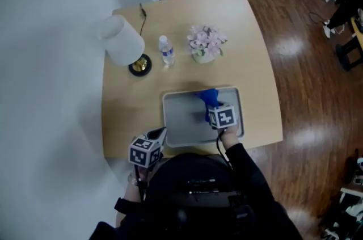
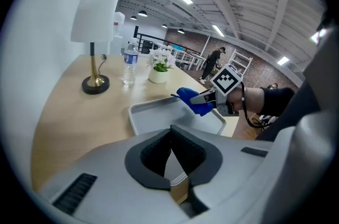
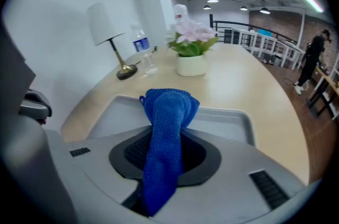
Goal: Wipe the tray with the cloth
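Observation:
A grey tray (image 1: 187, 120) lies on the wooden table near its front edge. My right gripper (image 1: 209, 110) hangs over the tray's right half, shut on a blue cloth (image 1: 208, 97) that bunches out beyond its tips. In the right gripper view the cloth (image 3: 167, 122) runs up between the pads and hides the gap, with the tray's rim (image 3: 228, 113) behind it. My left gripper (image 1: 160, 134) is by the tray's near left corner, its pads meeting with nothing between them. From the left gripper (image 2: 170, 132) view I see the tray (image 2: 151, 114), the cloth (image 2: 190, 99) and the right gripper (image 2: 207, 97).
At the back of the table stand a white-shaded lamp (image 1: 122, 40) on a brass foot, a small water bottle (image 1: 166, 51) and a pot of pale flowers (image 1: 205, 43). A white wall runs along the left. Wooden floor lies to the right, with chairs far off.

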The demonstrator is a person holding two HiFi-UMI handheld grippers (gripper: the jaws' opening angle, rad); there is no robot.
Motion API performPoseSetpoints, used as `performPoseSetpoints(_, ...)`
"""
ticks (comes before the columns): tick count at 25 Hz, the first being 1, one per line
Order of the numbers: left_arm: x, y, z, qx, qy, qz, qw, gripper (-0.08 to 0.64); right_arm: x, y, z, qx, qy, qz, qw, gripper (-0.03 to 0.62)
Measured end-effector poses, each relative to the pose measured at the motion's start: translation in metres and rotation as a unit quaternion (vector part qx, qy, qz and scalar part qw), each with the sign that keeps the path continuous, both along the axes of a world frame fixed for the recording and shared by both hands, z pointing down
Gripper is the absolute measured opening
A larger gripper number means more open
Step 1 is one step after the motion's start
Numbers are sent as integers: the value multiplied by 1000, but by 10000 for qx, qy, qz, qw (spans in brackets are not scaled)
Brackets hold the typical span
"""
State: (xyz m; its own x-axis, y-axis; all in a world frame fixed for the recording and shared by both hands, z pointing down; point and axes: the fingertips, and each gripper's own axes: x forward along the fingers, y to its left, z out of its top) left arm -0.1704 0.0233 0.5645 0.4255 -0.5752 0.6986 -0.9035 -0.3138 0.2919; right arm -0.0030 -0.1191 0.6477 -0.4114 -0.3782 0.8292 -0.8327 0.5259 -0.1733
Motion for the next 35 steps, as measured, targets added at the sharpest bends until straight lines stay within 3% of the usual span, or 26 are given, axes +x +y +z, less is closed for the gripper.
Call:
performPoseSetpoints(3,-21,9,7,-27,-33,-245,9997,0,-78,35,3,-158,-276,-687,9971,109)
performPoseSetpoints(6,-35,18,7,-67,-56,-376,9993,0,-139,57,7,-375,-452,-980,9934,109)
performPoseSetpoints(9,-45,23,5,-52,-19,-411,9991,0,-177,77,17,-718,-565,-1002,9908,109)
performPoseSetpoints(12,-53,27,6,-70,-2,-399,9992,0,-184,94,39,-1001,-382,-1018,9890,109)
performPoseSetpoints(15,-52,30,9,-82,31,-363,9993,0,-168,93,46,-894,-44,-1038,9906,108)
performPoseSetpoints(18,-43,30,11,-91,54,-286,9995,0,-150,94,48,-1069,-60,-934,9899,107)
performPoseSetpoints(23,-23,18,10,-29,50,-53,10000,0,-89,72,53,-754,402,-730,9937,107)
performPoseSetpoints(28,5,8,10,11,46,209,9998,0,3,42,54,-287,797,-123,9963,107)
performPoseSetpoints(35,25,1,9,10,-35,481,9988,0,96,30,60,-489,883,741,9921,107)
